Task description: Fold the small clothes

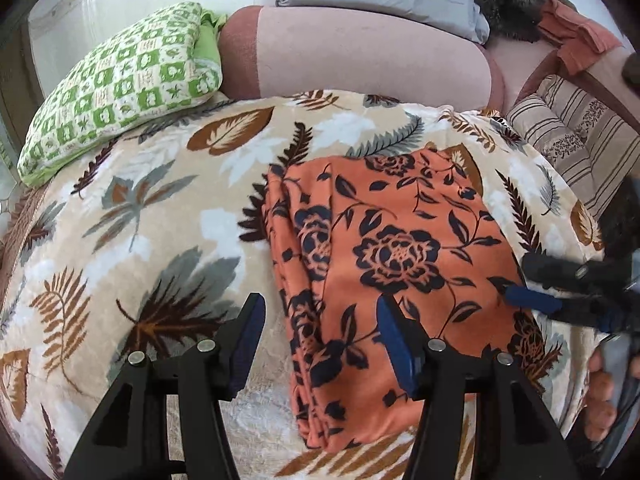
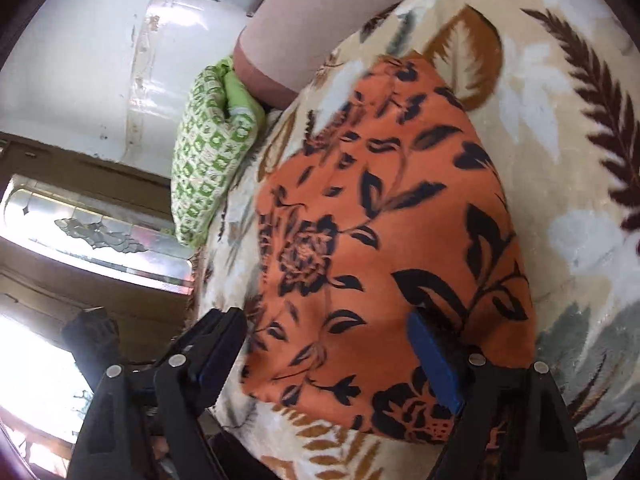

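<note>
An orange cloth with dark flowers (image 1: pixel 400 248) lies folded flat on the leaf-patterned blanket (image 1: pixel 160 208). Its stacked fold edges run down its left side. My left gripper (image 1: pixel 320 304) hovers open over the cloth's near left edge, one finger over the blanket and the other over the cloth, with nothing pinched. My right gripper (image 1: pixel 524 278) reaches in from the right at the cloth's right edge. In the right wrist view the right gripper (image 2: pixel 322 318) stands wide open above the orange cloth (image 2: pixel 380 220), holding nothing.
A green checked pillow (image 1: pixel 120 88) lies at the back left, beside a pink bolster (image 1: pixel 360 56). A striped cushion (image 1: pixel 572 136) sits at the back right. A person's fingers (image 1: pixel 600 400) hold the right tool. A white wall (image 2: pixel 80 60) and a wooden frame stand beyond the bed's edge.
</note>
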`<state>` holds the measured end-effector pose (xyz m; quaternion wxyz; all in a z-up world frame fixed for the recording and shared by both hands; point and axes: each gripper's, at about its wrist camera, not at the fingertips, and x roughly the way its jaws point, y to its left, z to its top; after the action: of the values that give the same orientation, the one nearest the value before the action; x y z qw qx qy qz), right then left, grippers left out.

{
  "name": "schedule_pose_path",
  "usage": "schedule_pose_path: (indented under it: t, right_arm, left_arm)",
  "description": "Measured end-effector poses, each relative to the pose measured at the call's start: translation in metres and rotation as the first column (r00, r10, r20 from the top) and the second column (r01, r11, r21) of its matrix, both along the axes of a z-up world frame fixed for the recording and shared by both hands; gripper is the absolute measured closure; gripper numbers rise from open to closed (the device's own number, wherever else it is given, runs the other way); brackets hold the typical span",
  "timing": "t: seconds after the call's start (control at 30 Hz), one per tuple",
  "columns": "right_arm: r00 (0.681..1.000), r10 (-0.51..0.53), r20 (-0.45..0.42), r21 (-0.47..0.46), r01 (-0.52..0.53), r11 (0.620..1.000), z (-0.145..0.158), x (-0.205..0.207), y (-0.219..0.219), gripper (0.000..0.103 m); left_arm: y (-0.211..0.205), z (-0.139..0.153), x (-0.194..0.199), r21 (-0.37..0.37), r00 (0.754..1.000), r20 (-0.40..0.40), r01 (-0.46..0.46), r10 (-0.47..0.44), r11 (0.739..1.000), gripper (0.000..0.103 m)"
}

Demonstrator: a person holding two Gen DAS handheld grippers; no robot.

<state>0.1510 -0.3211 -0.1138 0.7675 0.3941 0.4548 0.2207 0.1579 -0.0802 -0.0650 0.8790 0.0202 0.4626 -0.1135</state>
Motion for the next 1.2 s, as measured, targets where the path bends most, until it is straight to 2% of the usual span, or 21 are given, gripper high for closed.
schedule_pose_path:
  t: [0.1, 0.17, 0.2, 0.23, 0.27, 0.33, 0.47, 0.53, 0.6, 0.67, 0.77, 0.9, 0.97, 1.07, 1.1, 1.2]
  right_arm:
    - [0.997, -0.023, 0.071, 0.016, 0.022, 1.000, 0.011, 0.007, -0.005, 0.017]
    - [0.999, -0.043, 0.014, 0.005, 0.043, 0.999, -0.008, 0.016, -0.007, 0.013]
    - [0.999, -0.034, -0.031, 0.009, 0.034, 0.999, -0.022, 0.020, -0.007, 0.012]
    - [0.999, -0.037, -0.032, 0.024, 0.038, 0.999, -0.030, 0.020, -0.008, 0.012]
    - [0.999, -0.048, -0.017, 0.030, 0.048, 0.998, -0.029, 0.019, -0.008, 0.012]
    - [0.999, -0.031, -0.022, 0.013, 0.031, 0.999, -0.015, 0.020, -0.004, 0.012]
    - [0.999, -0.005, 0.044, 0.003, 0.005, 1.000, 0.012, 0.028, 0.000, 0.012]
    - [0.997, -0.014, 0.071, -0.002, 0.015, 1.000, 0.019, 0.040, 0.002, 0.012]
    - [0.999, -0.037, 0.030, -0.014, 0.038, 0.999, 0.006, 0.051, -0.002, 0.012]
    - [0.996, -0.036, -0.084, -0.024, 0.035, 0.999, -0.023, 0.061, -0.002, 0.012]
    - [0.998, -0.036, -0.045, -0.011, 0.036, 0.999, -0.012, 0.056, -0.005, 0.012]
    - [0.999, -0.027, 0.036, -0.011, 0.028, 1.000, 0.015, 0.052, -0.009, 0.012]
    - [0.998, -0.023, 0.055, -0.006, 0.023, 1.000, 0.017, 0.050, -0.011, 0.012]
    - [0.999, -0.019, -0.049, -0.023, 0.018, 1.000, -0.010, 0.056, -0.011, 0.012]
    - [0.998, -0.019, -0.068, 0.000, 0.019, 1.000, -0.023, 0.056, -0.011, 0.012]
    - [0.998, -0.044, -0.034, 0.035, 0.045, 0.998, -0.024, 0.053, -0.015, 0.012]
  left_arm:
    - [-0.005, -0.008, 0.008, -0.004, 1.000, -0.014, -0.007, 0.007, 1.000, 0.044]
    - [-0.008, -0.023, 0.015, 0.005, 0.999, -0.044, -0.010, 0.010, 1.000, 0.044]
    - [-0.010, -0.038, 0.020, 0.030, 0.996, -0.086, -0.015, 0.018, 0.999, 0.044]
    - [-0.011, -0.052, 0.023, 0.042, 0.991, -0.135, -0.016, 0.021, 0.999, 0.043]
    - [-0.007, -0.060, 0.023, 0.014, 0.988, -0.151, -0.021, 0.023, 1.000, 0.041]
    - [-0.001, -0.061, 0.021, -0.004, 0.990, -0.131, -0.048, 0.047, 0.999, 0.034]
    - [-0.004, -0.058, 0.021, 0.024, 0.991, -0.129, -0.026, 0.029, 0.999, 0.034]
    - [-0.003, -0.058, 0.021, 0.014, 0.991, -0.134, -0.028, 0.030, 1.000, 0.034]
    - [-0.002, -0.059, 0.022, 0.009, 0.991, -0.134, -0.028, 0.029, 1.000, 0.034]
    - [-0.001, -0.059, 0.021, 0.013, 0.990, -0.136, -0.024, 0.026, 1.000, 0.034]
    - [0.004, -0.043, 0.019, -0.013, 0.993, -0.113, -0.041, 0.039, 0.999, 0.036]
    - [0.008, -0.011, 0.029, -0.040, 0.998, -0.020, -0.060, 0.059, 0.997, 0.036]
    - [0.005, -0.015, 0.040, -0.025, 0.997, -0.032, -0.067, 0.066, 0.997, 0.036]
    - [-0.003, -0.041, 0.053, 0.035, 0.993, -0.099, -0.058, 0.061, 0.998, 0.036]
    - [-0.005, -0.051, 0.054, 0.042, 0.990, -0.125, -0.055, 0.060, 0.998, 0.036]
    - [-0.005, -0.055, 0.052, 0.053, 0.992, -0.111, -0.054, 0.059, 0.997, 0.035]
